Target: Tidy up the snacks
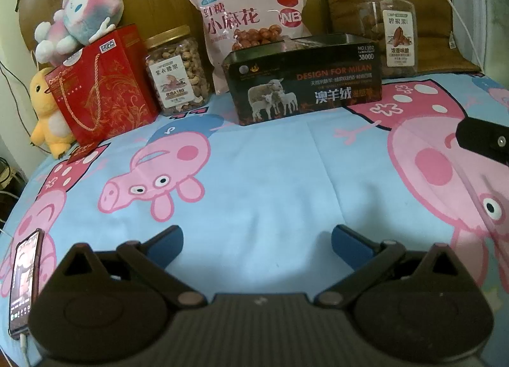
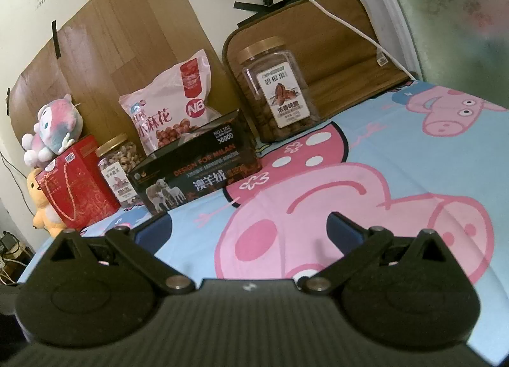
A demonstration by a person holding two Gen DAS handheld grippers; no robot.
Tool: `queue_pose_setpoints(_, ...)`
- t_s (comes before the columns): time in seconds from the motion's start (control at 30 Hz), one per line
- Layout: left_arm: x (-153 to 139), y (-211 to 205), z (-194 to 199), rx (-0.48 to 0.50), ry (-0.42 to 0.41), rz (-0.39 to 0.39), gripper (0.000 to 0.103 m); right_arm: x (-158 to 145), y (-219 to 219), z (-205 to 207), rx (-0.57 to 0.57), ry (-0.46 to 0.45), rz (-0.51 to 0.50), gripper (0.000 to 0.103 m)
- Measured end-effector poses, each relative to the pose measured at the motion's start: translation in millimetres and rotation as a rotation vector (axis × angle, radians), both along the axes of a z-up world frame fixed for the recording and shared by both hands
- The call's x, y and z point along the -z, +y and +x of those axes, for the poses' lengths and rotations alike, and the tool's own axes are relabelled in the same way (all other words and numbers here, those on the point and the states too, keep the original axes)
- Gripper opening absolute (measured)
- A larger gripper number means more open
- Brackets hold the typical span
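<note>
Both wrist cameras are hovering low over the bedsheet [image 1: 254, 157], facing the headboard, sharing the black box [image 1: 305, 80] [image 2: 197, 169]; the right one is sitting rightward

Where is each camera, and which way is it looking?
Left wrist: sits on the left tongs, low over the bed sheet, facing the black box straight on; its own open blue fingers show, and a black part at the right edge.
Right wrist: sits on the right tongs, further right, facing the pecan jar with the black box to its left; its open fingers show.
Both share: black box, pink bag, both jars, red bag, plush toys.
</note>
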State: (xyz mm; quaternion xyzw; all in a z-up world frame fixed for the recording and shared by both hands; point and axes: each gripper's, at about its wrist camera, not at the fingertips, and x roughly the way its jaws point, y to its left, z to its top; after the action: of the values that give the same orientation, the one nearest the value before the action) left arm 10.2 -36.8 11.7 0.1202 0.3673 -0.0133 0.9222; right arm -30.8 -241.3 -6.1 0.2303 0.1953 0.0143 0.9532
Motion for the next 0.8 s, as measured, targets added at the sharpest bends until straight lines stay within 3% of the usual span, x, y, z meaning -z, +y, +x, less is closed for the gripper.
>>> queue_pose_setpoints(0.8,-0.9,-1.7,1.9,0.003,0.029,-0.019,0.103,0.0,-0.8,-0.1,0.002,0.0,0.002,0.103)
